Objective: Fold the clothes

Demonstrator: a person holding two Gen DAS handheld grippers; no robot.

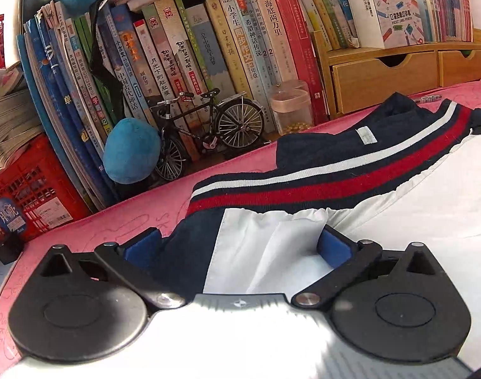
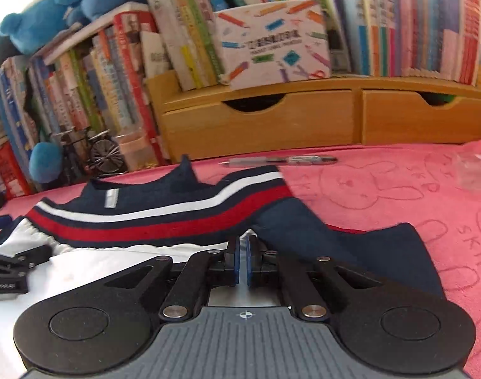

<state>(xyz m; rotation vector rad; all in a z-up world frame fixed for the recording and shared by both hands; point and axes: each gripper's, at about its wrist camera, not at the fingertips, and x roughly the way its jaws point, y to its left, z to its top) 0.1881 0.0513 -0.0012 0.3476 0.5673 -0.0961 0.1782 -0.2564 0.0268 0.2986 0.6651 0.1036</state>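
A white and navy garment (image 1: 382, 195) with a navy, white and red striped collar (image 1: 335, 173) lies on the pink towel (image 1: 92, 230). My left gripper (image 1: 240, 246) is open, its blue pads either side of the garment's navy-and-white edge, low over the cloth. In the right wrist view the same garment (image 2: 164, 218) lies ahead, with a navy sleeve (image 2: 351, 246) spread to the right. My right gripper (image 2: 243, 262) has its blue pads almost together at the seam below the collar; whether cloth is pinched between them is hidden. The left gripper (image 2: 9, 268) shows at the left edge.
A row of books (image 1: 177, 57), a wooden drawer unit (image 2: 303, 120), a model bicycle (image 1: 205, 126), a clear jar (image 1: 291, 107), a blue plush toy (image 1: 130, 151) and a red crate (image 1: 28, 195) line the back. A pen (image 2: 281, 160) lies behind the garment.
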